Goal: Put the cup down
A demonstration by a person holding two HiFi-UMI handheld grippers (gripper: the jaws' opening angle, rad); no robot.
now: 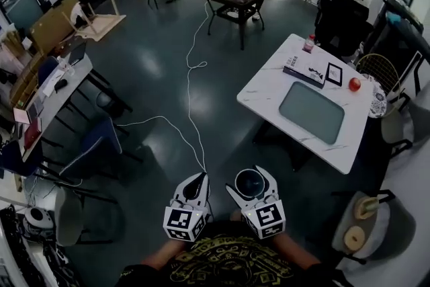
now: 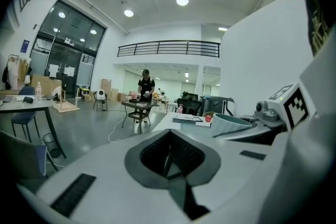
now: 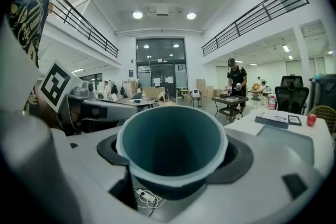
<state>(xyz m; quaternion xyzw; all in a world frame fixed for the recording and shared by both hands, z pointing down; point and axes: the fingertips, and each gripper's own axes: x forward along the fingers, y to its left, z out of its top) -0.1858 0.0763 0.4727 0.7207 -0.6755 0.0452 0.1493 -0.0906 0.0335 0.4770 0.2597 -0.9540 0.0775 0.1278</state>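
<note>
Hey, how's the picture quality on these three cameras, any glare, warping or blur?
Head view: dim, dark toward the corners, pale glare on the floor. Left gripper view: strong fisheye bending, ceiling lights blown out, nearest foreground soft. Right gripper view: same barrel warp, the railings curve; the cup is evenly lit and fairly sharp.

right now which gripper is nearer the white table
Right. The white table stands ahead to the right; the right gripper, holding the cup, is on that side, the left gripper beside it, farther away.
</note>
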